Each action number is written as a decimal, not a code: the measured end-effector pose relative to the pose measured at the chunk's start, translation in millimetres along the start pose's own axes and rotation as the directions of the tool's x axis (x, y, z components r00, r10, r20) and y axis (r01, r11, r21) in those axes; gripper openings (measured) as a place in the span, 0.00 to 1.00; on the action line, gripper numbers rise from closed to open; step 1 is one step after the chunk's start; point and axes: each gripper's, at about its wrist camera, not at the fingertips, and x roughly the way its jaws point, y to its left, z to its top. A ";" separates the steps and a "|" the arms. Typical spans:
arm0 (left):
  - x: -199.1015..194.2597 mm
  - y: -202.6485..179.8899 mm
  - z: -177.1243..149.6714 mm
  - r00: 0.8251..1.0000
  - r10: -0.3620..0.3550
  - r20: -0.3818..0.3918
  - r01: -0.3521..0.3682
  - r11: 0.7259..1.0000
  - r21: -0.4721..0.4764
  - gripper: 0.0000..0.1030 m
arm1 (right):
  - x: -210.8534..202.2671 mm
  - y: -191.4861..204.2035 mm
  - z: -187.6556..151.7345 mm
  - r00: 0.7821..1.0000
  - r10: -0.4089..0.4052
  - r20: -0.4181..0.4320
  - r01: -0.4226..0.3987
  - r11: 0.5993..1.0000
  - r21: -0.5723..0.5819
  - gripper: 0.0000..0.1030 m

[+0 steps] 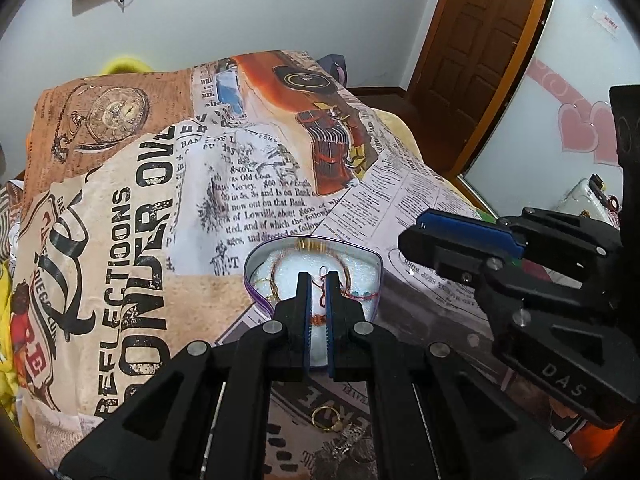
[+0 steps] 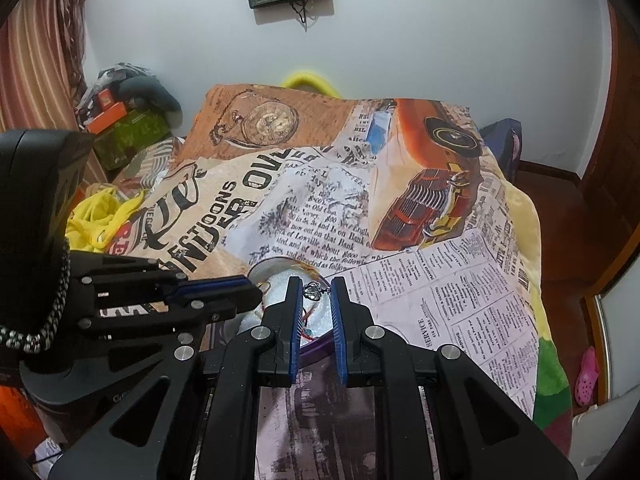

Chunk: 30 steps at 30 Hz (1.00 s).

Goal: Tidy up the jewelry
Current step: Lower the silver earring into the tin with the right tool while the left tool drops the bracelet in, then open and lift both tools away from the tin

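Newsprint-pattern bedspread (image 2: 460,300) covers bed; left hand-held gripper (image 1: 318,280) barely parted, right hand-held gripper (image 2: 316,284) half-open, both holding nothing.

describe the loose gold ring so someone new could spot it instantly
Start at the newspaper-print bedspread, then find the heart-shaped tin with the white liner. The gold ring lies on the cloth on the near side of that tin, under the left gripper. Unlike the other jewelry, it sits outside the tin.
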 end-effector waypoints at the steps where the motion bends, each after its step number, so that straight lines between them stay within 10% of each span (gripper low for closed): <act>1: -0.8 0.7 -0.2 1.000 0.001 0.002 -0.001 1.000 -0.001 0.03 | 0.9 0.3 -0.1 1.000 0.000 -0.003 0.000 1.000 -0.001 0.12; 30: -41.6 26.8 -21.2 0.993 0.113 0.043 -0.112 0.993 -0.027 0.28 | 42.4 26.5 -2.1 0.987 0.030 -0.156 -0.037 0.998 -0.046 0.22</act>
